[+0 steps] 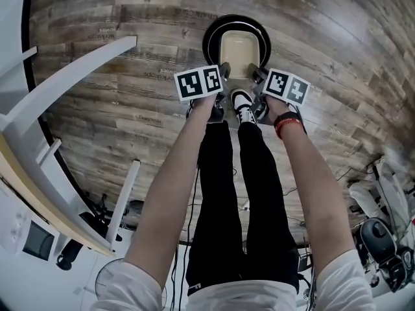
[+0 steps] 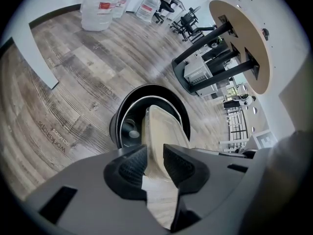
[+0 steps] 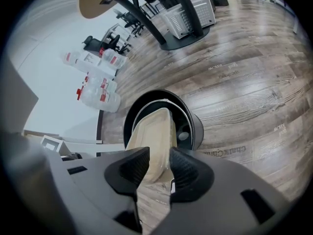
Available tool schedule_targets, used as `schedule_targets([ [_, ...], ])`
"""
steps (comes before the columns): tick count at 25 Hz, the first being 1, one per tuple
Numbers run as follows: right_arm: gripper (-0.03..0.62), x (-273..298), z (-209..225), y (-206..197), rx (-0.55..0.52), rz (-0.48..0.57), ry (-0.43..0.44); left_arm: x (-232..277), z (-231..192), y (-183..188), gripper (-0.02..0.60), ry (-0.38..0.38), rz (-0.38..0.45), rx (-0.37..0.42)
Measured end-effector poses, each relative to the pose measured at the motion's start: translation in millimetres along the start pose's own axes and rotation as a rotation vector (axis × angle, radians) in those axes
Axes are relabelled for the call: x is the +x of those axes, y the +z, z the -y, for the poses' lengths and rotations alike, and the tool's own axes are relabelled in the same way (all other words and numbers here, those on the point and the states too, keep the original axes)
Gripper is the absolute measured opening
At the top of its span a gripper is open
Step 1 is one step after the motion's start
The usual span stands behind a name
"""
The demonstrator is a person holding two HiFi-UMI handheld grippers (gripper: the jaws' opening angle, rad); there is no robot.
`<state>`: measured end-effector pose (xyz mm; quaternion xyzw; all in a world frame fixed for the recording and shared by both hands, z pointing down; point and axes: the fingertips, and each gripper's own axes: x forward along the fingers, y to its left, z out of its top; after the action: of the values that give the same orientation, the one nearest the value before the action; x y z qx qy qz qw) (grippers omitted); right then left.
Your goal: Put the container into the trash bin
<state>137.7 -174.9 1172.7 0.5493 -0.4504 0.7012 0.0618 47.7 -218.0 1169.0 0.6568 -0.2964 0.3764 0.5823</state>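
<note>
A beige, tray-shaped container hangs over the mouth of a round black trash bin on the wooden floor. My left gripper is shut on its near left edge and my right gripper on its near right edge. In the left gripper view the container runs from between the pads of my left gripper down into the bin, tilted with its far end lower. The right gripper view shows the same container pinched by my right gripper above the bin.
The person's shoes stand just short of the bin. A white table frame runs along the left. Large water jugs, a round wooden table on black legs and a white basket stand farther off.
</note>
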Motion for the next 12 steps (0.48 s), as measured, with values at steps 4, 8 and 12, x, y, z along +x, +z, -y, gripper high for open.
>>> schedule_targets([
  [4,0.145,1.0,-0.3,0.0,0.023,0.005,0.01,1.5,1.9,1.7,0.11,-0.024,-0.005,0.007],
  [8,0.176,0.6,-3.2,8.0,-0.013,0.018,0.022,5.4,4.7,2.9,0.192,-0.043,-0.032,0.021],
  [12,0.202,-4.8,-7.9,16.3,-0.106,0.018,0.004,0.2,5.5,5.8,0.235,-0.016,-0.047,0.056],
])
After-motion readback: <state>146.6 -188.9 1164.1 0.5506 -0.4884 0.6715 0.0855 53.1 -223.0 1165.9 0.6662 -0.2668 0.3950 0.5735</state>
